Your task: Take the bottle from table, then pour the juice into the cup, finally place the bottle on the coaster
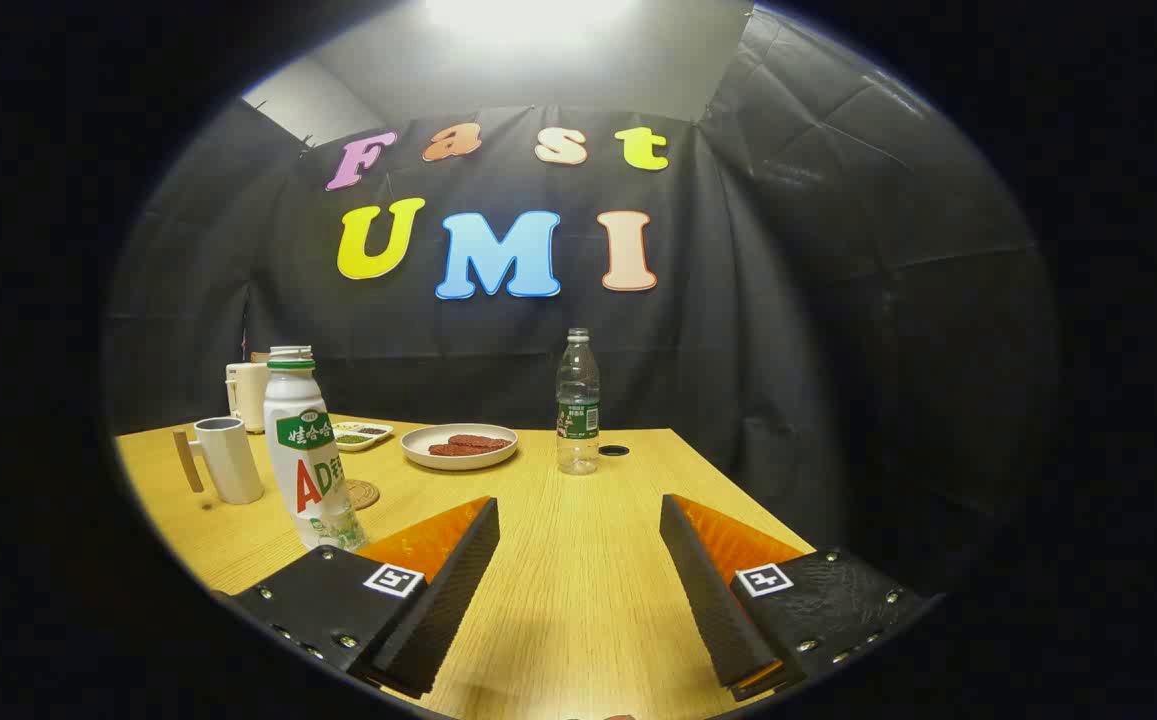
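The white juice bottle (306,450) stands upright on the wooden bench (578,560), just ahead of the left finger and a little to its outer side; its lower part is very near the finger tip, but I cannot tell if they touch. It has a green label and a green ring under the open-looking neck. Just behind the bottle lies a round coaster (363,494), partly hidden by the bottle. To the left of the bottle stands the white cup (228,460) with a wooden handle, apart from the bottle but near.

The gripper (578,520) hovers low over the bench with its fingers (448,570) spread wide, and nothing is between them, only bare wood.

Farther away, beyond the fingers, a white plate (459,446) carries some dark reddish pieces. Beside it, more to the left, is a small dish (361,434) with two compartments. A clear water bottle (578,402) with a green label stands upright near the far edge, and a small dark cap (614,451) lies just beside it. Behind the cup there is a pale container (247,394).
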`<state>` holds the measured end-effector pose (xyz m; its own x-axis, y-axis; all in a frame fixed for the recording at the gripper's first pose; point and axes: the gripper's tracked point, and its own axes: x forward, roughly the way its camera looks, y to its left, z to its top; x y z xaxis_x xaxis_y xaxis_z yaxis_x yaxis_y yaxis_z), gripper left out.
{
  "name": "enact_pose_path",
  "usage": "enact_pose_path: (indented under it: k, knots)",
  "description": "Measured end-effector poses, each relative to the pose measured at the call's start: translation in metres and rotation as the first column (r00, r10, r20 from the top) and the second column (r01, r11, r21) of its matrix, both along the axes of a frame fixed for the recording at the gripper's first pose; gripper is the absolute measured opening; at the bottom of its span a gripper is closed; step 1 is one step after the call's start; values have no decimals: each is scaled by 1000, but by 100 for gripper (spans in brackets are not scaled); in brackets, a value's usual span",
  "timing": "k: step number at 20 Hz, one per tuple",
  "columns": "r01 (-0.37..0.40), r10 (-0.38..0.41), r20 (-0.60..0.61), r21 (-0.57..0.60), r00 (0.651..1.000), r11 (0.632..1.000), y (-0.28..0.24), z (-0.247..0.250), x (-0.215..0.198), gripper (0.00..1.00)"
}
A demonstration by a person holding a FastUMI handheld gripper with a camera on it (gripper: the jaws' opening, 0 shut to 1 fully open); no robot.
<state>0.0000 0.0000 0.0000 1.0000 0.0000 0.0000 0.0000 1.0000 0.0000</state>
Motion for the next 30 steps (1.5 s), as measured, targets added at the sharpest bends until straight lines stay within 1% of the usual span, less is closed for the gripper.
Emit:
enact_pose_path:
  k: [5, 10, 13, 14, 16, 18, 22, 24, 30]
  knots:
    - [4, -4, 13, 3, 1000, 1000, 0, 3, 28, 98]
    - [27, -26, 54, -17, 998, 999, -3, 15, 57, 98]
    - [-8, 5, 69, 35, 998, 999, 8, 32, 63, 98]
    - [-5, 3, 82, 30, 997, 1000, 8, 40, 63, 98]
    - [-9, 8, 104, 3, 995, 1000, 14, 56, 59, 98]
    - [-14, 15, 96, -15, 995, 1000, 24, 66, 49, 98]
    - [-29, 26, 95, 27, 995, 999, 44, 85, 24, 98]
    - [-20, 18, 103, 18, 995, 1000, 47, 92, 14, 98]
    - [-39, 37, 102, 16, 994, 999, 70, 92, -17, 98]
